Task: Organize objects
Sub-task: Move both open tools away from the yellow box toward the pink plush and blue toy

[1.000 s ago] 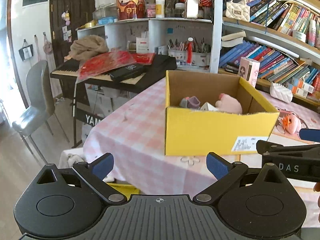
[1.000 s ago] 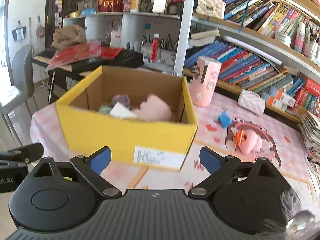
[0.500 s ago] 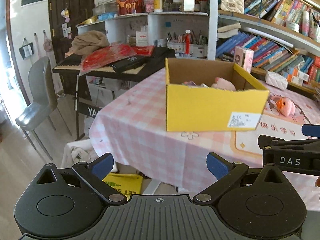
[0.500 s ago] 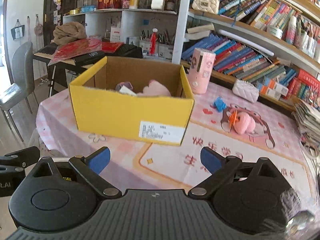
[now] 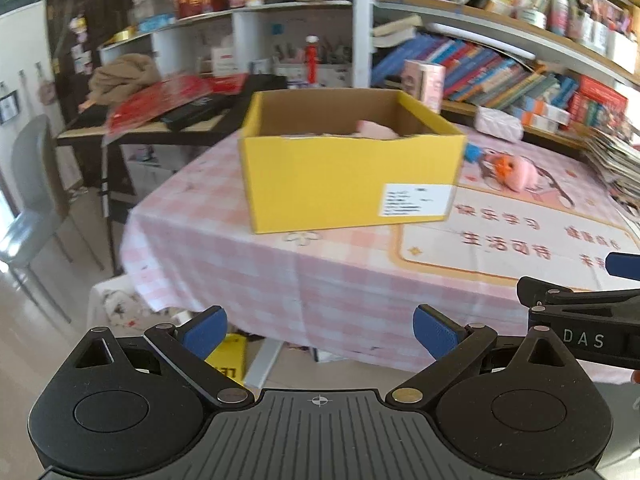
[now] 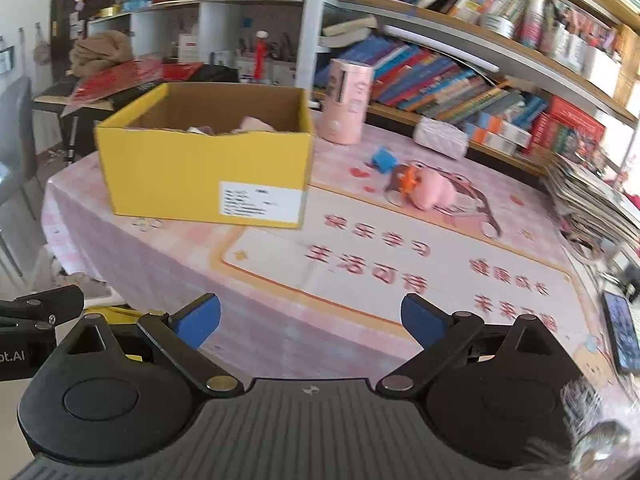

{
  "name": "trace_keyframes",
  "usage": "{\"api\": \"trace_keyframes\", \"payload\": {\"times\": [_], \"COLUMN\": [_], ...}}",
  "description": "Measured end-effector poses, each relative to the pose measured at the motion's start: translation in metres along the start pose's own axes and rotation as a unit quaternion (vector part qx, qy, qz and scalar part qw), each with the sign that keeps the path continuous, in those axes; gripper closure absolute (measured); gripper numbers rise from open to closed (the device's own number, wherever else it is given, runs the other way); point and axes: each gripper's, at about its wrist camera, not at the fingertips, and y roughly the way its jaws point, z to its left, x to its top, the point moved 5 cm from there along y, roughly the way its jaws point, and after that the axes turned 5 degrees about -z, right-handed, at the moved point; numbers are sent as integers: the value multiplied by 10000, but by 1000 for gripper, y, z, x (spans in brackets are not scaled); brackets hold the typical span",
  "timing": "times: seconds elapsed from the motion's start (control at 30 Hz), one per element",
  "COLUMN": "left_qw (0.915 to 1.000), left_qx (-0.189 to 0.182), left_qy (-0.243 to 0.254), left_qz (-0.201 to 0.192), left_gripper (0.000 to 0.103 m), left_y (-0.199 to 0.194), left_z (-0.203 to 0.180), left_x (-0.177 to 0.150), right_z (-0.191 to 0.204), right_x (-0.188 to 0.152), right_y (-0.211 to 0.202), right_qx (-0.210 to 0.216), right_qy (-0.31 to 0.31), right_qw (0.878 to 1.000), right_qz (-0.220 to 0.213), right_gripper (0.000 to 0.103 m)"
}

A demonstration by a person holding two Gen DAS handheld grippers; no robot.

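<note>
A yellow cardboard box (image 5: 344, 184) (image 6: 200, 176) stands open on the pink checked table (image 5: 248, 264) (image 6: 280, 320), with a pink plush and other small items inside. Right of it on a printed mat (image 6: 400, 264) lie a pink plush toy with an orange part (image 6: 424, 188) (image 5: 516, 172) and a small blue object (image 6: 383, 159). A pink cylinder (image 6: 347, 102) stands behind the box. My left gripper (image 5: 318, 330) hangs open off the table's near edge, empty. My right gripper (image 6: 310, 320) is open and empty over the table's front.
Bookshelves (image 6: 460, 80) run along the back right, with a white pouch (image 6: 440, 138) below them. A stack of magazines (image 6: 592, 204) and a phone (image 6: 620, 336) lie at the right. A keyboard stand with red items (image 5: 168, 100) and a grey chair (image 5: 32, 200) stand left.
Both grippers have drawn back from the yellow box, which looks smaller and farther now. More of the table and mat shows. Both stay open and empty.
</note>
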Motion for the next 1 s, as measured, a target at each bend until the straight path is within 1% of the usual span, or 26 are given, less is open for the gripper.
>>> {"api": "trace_keyframes", "payload": {"times": [0.2, 0.5, 0.8, 1.0], "left_qw": [9990, 9948, 9922, 9913], "left_qx": [-336, -788, -978, -1012], "left_qy": [287, 644, 775, 841], "left_qz": [27, 72, 37, 38], "left_gripper": [2, 2, 2, 2], "left_y": [12, 34, 59, 77], "left_z": [-30, -77, -114, -136], "left_x": [7, 21, 41, 54], "right_z": [-33, -79, -118, -143], "right_x": [-10, -14, -7, 2], "right_y": [0, 8, 26, 47], "right_qx": [-365, -813, -1027, -1055], "right_qy": [301, 619, 761, 831], "right_qw": [9988, 9945, 9915, 9904], "right_qz": [112, 235, 262, 311], "right_gripper": [5, 5, 5, 5]}}
